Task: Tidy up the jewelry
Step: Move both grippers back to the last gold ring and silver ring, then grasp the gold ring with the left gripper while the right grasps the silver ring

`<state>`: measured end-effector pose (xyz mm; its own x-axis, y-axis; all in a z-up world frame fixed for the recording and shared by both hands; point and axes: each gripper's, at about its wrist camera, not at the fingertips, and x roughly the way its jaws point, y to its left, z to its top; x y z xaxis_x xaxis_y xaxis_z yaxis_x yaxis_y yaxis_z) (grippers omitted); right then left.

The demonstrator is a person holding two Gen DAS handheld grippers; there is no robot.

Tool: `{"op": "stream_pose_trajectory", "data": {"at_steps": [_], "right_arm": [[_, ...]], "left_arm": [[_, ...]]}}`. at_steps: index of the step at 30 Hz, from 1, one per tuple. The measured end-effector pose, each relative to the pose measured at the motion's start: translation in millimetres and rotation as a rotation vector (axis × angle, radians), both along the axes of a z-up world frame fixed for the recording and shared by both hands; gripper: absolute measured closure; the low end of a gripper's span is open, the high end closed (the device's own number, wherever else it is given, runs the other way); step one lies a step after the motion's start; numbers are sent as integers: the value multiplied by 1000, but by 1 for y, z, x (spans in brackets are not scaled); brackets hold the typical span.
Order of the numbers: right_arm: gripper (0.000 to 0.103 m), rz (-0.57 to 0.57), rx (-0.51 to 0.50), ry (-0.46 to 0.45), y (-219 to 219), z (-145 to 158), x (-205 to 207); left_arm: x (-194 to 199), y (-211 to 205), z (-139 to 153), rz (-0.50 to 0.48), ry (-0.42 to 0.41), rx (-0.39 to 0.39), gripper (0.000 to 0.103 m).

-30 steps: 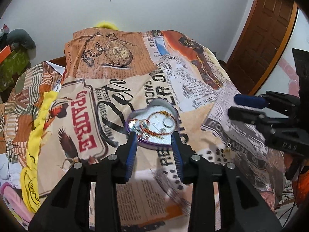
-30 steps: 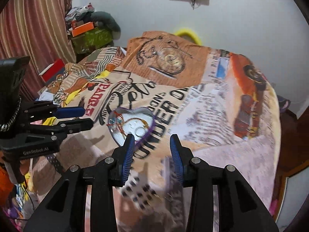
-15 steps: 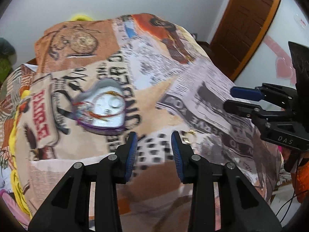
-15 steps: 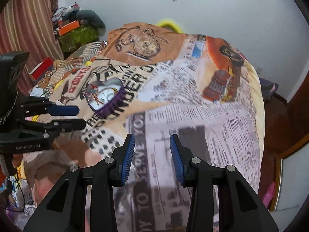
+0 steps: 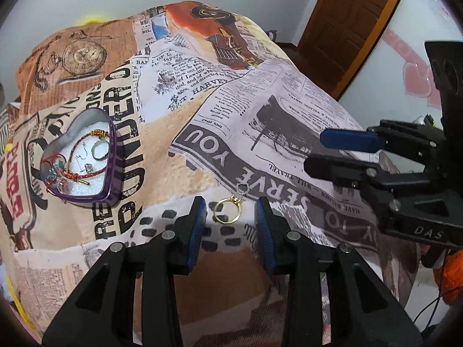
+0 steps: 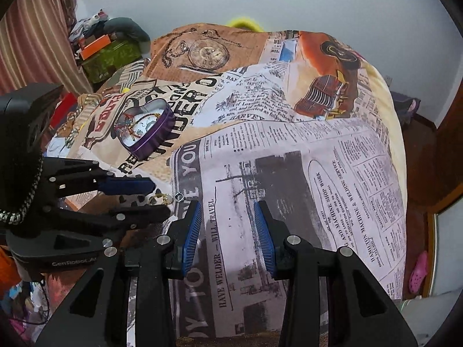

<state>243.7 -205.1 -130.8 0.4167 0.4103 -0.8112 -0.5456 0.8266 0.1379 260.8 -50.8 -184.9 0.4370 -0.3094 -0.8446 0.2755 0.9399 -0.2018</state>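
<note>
Left wrist view: "SERVE YOU" on bedspread (image 5: 260,133) beside gold ring (image 5: 227,210).

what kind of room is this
Most likely a bedroom in a home: a bed under a newspaper-print bedspread, a wooden door, a striped curtain by the wall, and a pink clog on the floor.

The left gripper (image 5: 230,212) has travelled away from the heart-shaped tin (image 5: 82,162), which a second ago sat right beyond its fingertips and now lies well off toward the bedspread's (image 5: 179,121) left edge. A gold ring (image 5: 227,209) now lies between its parted pads, untouched. The right gripper (image 6: 227,217) has likewise left the tin and now hangs, jaws apart, over the newspaper print nearer the bedspread's near edge.
</note>
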Motion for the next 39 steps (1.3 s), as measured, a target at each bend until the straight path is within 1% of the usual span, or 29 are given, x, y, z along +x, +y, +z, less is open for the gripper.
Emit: {"op": "stream_pose_trajectory", "data": {"at_steps": [2,3,5,8,14,20,23,26,27,29,31,32,35,39], "right_arm": [[68,4,3,3,1,-2,1],[68,6,4,5,2,-3,1],[68,14,6,12,4,-5,2],[68,24,12,15,10,-9,1],[68,72,-3,7,25,-13,-3],[68,121,-19,20,44,-20,-1],[68,133,-49,26,53,-26,1],[68,135,-57,11,56,-28,0],[70,135,-56,10,56,-28,0],[77,134,-55,9,56,-29,1],[91,138,-62,8,59,-29,1],[93,139,-71,2,61,-29,0],[93,139,-90,-15,64,-27,-2],[93,129,-65,-12,63,-18,-2]], "left_arm": [[1,1,-3,0,4,-8,70],[1,2,-3,4,3,-3,76],[1,4,-4,14,-4,17,85],[0,9,-5,14,0,-14,85],[-10,10,1,13,-45,20,85],[-23,34,9,61,-84,38,85],[-28,45,11,78,-86,29,85],[-31,55,11,93,-91,24,85],[-32,56,12,96,-92,24,85],[-34,59,12,102,-93,19,85],[-35,60,11,108,-94,15,85],[-36,61,12,111,-95,12,85],[-38,62,14,118,-103,6,85],[-42,66,23,124,-125,0,85]]}}
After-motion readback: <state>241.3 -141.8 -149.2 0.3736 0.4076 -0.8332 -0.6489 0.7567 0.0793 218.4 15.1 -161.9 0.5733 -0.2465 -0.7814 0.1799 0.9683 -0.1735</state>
